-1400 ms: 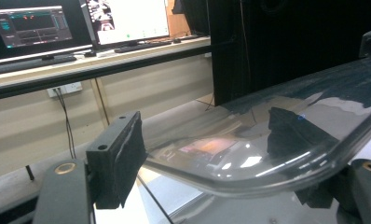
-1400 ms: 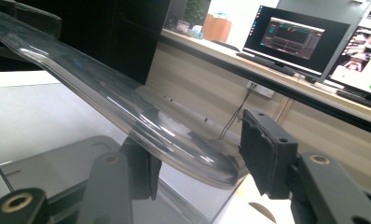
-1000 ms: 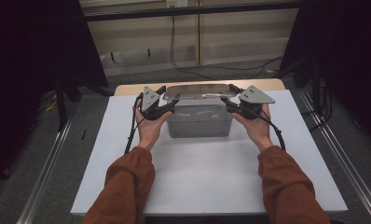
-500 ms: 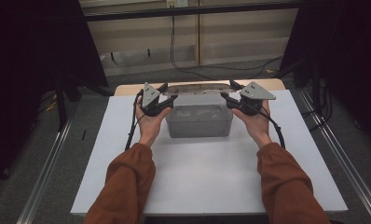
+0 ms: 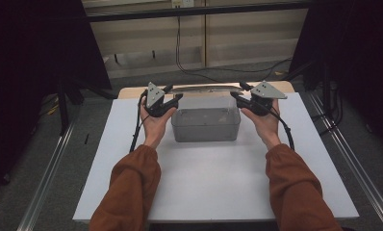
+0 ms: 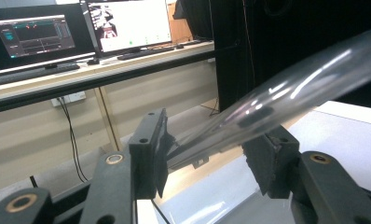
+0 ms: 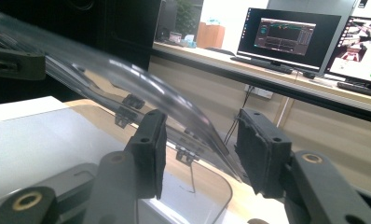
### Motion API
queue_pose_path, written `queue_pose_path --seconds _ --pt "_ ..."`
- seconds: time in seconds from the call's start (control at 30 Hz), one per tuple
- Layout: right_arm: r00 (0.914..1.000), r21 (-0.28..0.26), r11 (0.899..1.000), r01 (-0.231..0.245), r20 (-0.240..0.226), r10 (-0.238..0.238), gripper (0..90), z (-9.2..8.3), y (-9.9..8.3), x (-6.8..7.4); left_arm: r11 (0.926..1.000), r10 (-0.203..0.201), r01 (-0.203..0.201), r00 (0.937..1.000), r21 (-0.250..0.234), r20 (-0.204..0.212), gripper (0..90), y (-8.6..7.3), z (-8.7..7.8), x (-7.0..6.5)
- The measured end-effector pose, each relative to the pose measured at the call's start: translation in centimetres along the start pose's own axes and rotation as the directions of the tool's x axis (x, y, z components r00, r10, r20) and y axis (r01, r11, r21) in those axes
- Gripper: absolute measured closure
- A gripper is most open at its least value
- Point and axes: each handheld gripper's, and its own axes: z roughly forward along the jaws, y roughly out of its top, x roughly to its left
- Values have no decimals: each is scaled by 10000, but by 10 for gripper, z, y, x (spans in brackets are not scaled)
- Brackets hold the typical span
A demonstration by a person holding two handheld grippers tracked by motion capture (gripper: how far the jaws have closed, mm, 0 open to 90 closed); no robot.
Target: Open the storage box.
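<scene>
**Clear lid held over the grey box**

High view: left tool [image 5: 172,99] and right tool [image 5: 237,95] sit at either end of a clear plastic lid [image 5: 206,89], raised over the far rim of a grey translucent box [image 5: 205,124]. The box rests on a white board [image 5: 213,183] covering the bench [image 5: 132,91], whose wooden edge shows at the far side.

Left tool: jaws partly closed, just been closing, lid edge between the pads [image 6: 158,149]; whether they press on it I cannot tell. Right tool: the same, just been closing, curved lid corner between its pads [image 7: 158,154]; contact unclear.

Around: black curtains both sides, metal rails [image 5: 45,178] along the floor, cables [image 5: 180,53] hanging at the back wall. Monitors [image 6: 127,23] and a keyboard [image 6: 146,50] on a shelf behind. Screen text too small to read; no labels legible.
</scene>
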Motion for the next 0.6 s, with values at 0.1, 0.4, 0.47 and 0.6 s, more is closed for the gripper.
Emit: queue_pose_path --seconds 0.1,0.4,0.47,0.6 --pt "10000 45 10000 23 -41 -23 544 4 2 -2 10000 8 -8 10000 18 -30 518 1 1 2" --pt "9996 126 9995 -282 89 281 535 13 -7 -8 9999 -149 149 9999 83 -51 512 -1 6 4" --pt "9996 220 9993 -295 49 294 555 15 -9 -10 9997 -180 181 9998 135 -59 508 -1 7 5" --pt "9992 161 9990 -410 -9 410 583 17 -12 -14 9995 -284 285 9996 154 -70 523 -3 10 7"
